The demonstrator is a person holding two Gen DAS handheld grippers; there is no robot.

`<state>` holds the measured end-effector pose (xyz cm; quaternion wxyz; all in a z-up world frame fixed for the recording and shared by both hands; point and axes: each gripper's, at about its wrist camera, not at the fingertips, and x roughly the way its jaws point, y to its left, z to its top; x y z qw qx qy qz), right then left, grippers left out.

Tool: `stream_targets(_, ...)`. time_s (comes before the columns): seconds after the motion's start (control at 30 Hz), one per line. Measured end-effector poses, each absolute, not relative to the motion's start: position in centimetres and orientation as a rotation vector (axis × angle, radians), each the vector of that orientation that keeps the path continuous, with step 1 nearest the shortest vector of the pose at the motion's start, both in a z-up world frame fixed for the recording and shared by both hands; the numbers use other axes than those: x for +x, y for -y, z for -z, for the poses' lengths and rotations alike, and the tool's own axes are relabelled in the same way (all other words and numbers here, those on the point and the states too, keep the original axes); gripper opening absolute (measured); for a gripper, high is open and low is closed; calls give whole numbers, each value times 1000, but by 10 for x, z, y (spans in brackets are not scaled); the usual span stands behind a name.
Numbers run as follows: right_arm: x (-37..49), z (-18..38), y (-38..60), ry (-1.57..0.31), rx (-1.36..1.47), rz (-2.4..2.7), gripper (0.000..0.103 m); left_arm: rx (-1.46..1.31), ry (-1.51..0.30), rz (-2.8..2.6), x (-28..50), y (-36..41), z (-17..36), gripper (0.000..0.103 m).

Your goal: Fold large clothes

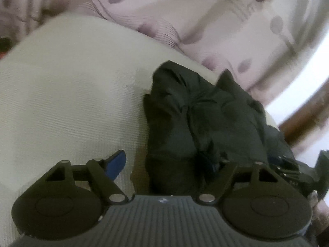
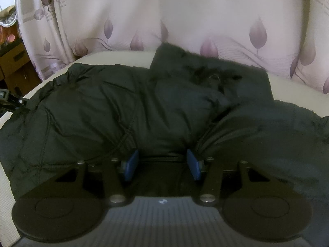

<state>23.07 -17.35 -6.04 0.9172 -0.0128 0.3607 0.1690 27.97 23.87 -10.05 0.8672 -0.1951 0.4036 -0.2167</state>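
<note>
Cream ribbed table (image 1: 61,94), rounded far edge, against pink curtain (image 1: 205,20) with purple leaf print; wood cabinet (image 2: 14,61) far left. Black puffy jacket (image 2: 144,107), crumpled, quilted, fur-trimmed hood (image 2: 213,76) at the curtain side. It covers most of the table's right half, left half bare. Right gripper (image 2: 162,162) clenched on a jacket fold between blue pads (image 2: 131,164). Left gripper (image 1: 164,164) released, jaws wide, at the jacket's edge, nothing pinched
</note>
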Motion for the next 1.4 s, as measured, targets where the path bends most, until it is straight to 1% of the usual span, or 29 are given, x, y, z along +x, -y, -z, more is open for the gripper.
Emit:
stream_targets(0.07,229,61,175,-734,-22,-349,51,-434,-842,506,289,-240,105,80)
stream_targets(0.17,228,63,176,-726,-12,-352,51,-452,-846,584,302,-236,109,79)
stream_targets(0.2,227,63,176,-723,-11,-351,51,-449,-853,609,308,-232,110,76)
stream_targets(0.23,226,63,176,-720,-9,-350,51,-447,-866,632,314,-227,111,61)
stream_targets(0.27,226,64,176,-717,-7,-350,51,-459,-884,658,320,-222,113,50)
stream_targets(0.3,225,64,176,-713,-3,-349,51,-479,-885,670,324,-217,116,49)
stream_targets(0.4,222,67,177,-698,8,-346,51,-467,-857,691,323,-204,118,41)
stream_targets(0.53,220,68,178,-691,13,-350,51,-546,-815,678,308,-218,117,25)
stream_targets(0.57,220,68,179,-691,17,-354,51,-566,-794,671,302,-222,116,24)
stream_targets(0.73,212,54,189,-668,52,-347,52,-561,-787,648,293,-222,119,24)
stream_targets(0.87,188,32,186,-589,-71,-372,53,-547,-800,685,295,-224,120,25)
stream_targets(0.9,184,28,185,-578,-110,-383,52,-535,-808,705,298,-227,120,27)
stream_targets(0.93,181,25,184,-571,-144,-395,51,-521,-818,712,300,-228,120,32)
stream_targets(0.97,180,24,184,-569,-167,-404,47,-509,-827,712,301,-228,122,43)
stream_targets(1.0,183,23,184,-575,-181,-410,43,-497,-842,708,303,-229,124,51)
stream_targets(1.03,186,25,184,-588,-200,-421,41,-504,-836,727,304,-230,127,57)
stream_targets(1.07,190,27,183,-595,-213,-432,37,-501,-826,742,303,-231,128,57)
stream_targets(1.13,194,34,179,-607,-232,-450,35,-498,-808,751,302,-230,131,57)
stream_targets(1.2,200,46,175,-626,-264,-459,33,-519,-792,738,298,-230,135,56)
stream_targets(1.23,206,55,175,-643,-261,-459,33,-550,-793,720,294,-230,137,48)
stream_targets(1.27,210,61,178,-660,-214,-463,32,-592,-814,712,291,-228,139,35)
stream_targets(1.3,215,65,181,-674,-157,-465,32,-631,-823,690,286,-224,138,33)
stream_targets(1.37,213,66,179,-663,-170,-461,32,-623,-802,653,273,-221,126,22)
stream_targets(1.4,212,68,179,-659,-160,-460,32,-655,-800,630,267,-220,120,20)
